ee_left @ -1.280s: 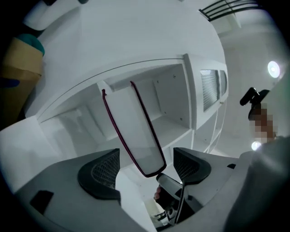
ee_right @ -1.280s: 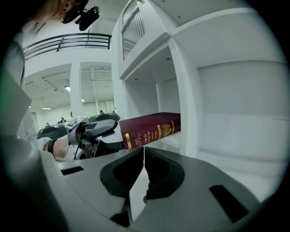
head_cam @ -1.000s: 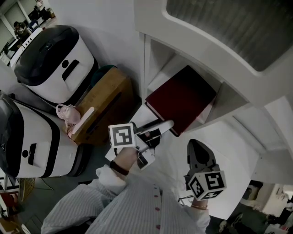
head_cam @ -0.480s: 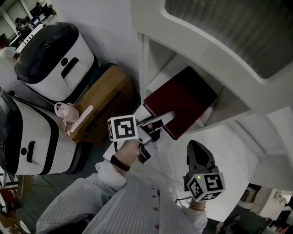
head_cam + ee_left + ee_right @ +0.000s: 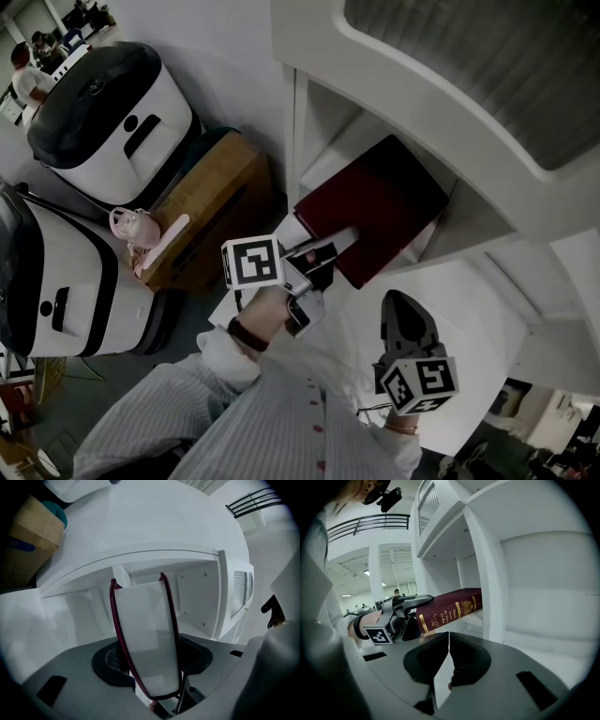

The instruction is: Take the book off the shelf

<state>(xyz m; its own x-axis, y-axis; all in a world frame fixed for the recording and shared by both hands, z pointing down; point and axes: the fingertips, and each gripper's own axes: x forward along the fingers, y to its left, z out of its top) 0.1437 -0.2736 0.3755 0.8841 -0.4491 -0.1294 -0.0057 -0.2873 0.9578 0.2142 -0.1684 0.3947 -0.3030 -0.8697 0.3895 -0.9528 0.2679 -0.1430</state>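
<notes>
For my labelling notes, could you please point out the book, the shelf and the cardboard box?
book (image 5: 375, 206): head view, dark red cover.
shelf (image 5: 403, 80): head view, white top panel above the book.
cardboard box (image 5: 214, 202): head view, brown top face.

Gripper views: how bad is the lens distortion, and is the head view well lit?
Left gripper view: strong fisheye, the book shows maroon covers bowed outward, and the corners go dark. Right gripper view: a round black vignette, the shelf upright curves, the gold spine lettering is crisp. Head view: dim overall, but not blurred.
</notes>
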